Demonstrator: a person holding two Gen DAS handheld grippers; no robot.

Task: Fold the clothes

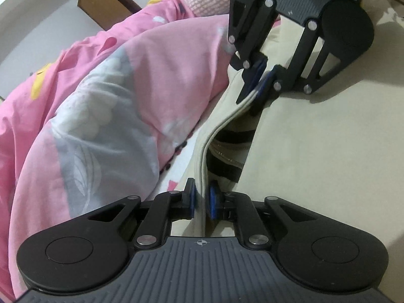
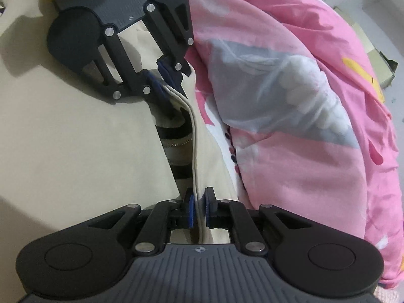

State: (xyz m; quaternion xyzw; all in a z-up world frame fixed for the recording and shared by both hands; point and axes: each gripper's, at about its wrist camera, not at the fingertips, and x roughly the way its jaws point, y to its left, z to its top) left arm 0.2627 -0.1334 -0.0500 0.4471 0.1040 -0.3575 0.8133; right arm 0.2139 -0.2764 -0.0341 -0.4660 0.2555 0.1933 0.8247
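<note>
**Grippers, pair: both clamped on one hem of a cream garment**

Left gripper (image 1: 200, 203): jaws narrow, blue pads pinching the doubled edge of the cream garment (image 1: 315, 164). Right gripper (image 2: 198, 209): jaws likewise narrow, nipping the same edge further along.

Edge held: a piped hem (image 2: 194, 151), several layers thick, running as a taut band straight from one gripper to the other; its long axis lies along the line between them. Each gripper faces the other across it, neither nearer.

Garment body: spread flat on the bed, away from the pink quilt (image 1: 113, 106), which is heaped just beside the held hem. A zip and dark stripes show under the lifted edge.

Judgement: the fold would carry the hem across the garment, away from the quilt.

Writing, brands, labels: none legible.
</note>
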